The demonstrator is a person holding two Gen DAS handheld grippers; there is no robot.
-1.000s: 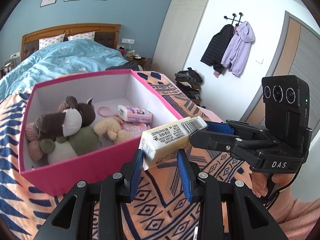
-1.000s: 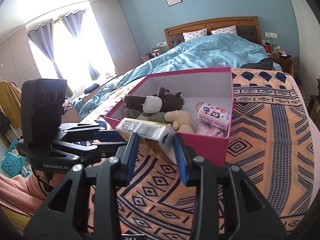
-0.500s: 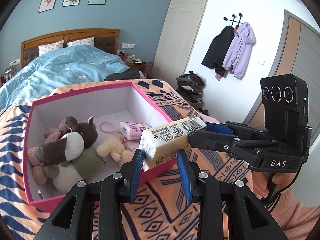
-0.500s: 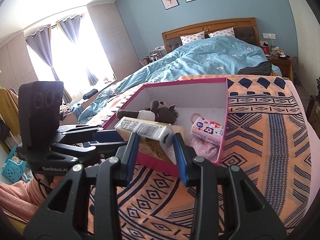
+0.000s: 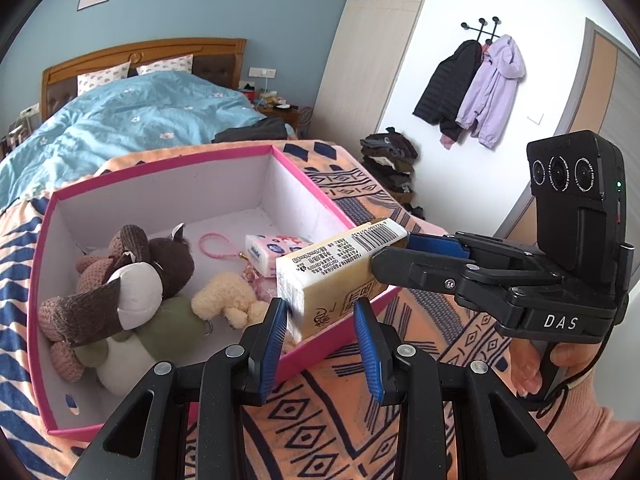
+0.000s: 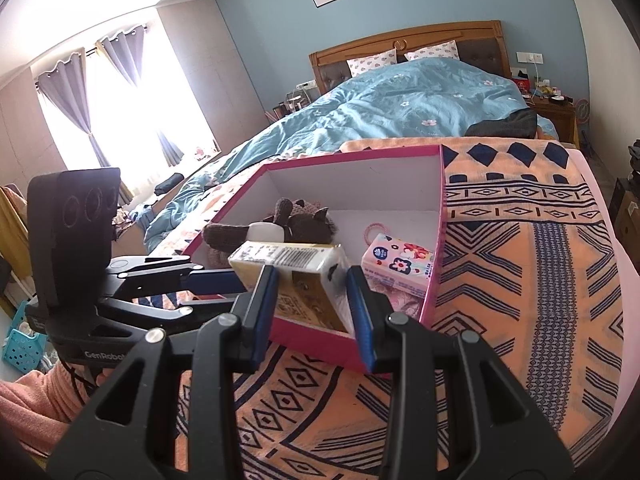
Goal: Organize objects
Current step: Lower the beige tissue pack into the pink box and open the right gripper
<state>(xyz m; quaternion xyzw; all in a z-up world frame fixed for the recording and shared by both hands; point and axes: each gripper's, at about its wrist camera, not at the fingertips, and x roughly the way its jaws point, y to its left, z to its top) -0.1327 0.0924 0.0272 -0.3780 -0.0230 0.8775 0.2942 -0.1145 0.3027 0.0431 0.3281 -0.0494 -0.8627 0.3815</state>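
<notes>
2 wrist fisheyes, angled down, close; both share pink box.

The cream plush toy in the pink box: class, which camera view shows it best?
The left wrist view: the cream plush toy lies in full sight inside the pink box. In the right wrist view the yellow packet hides it.

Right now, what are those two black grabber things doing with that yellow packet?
A person is tidying things into an open pink cardboard box on the bed. Both hand-held grippers, the left gripper and the right gripper, hold one yellow tissue packet by its ends, over the box's near edge. Inside already lie a brown knitted plush toy, a cream fluffy toy and a pink tissue pack.
</notes>
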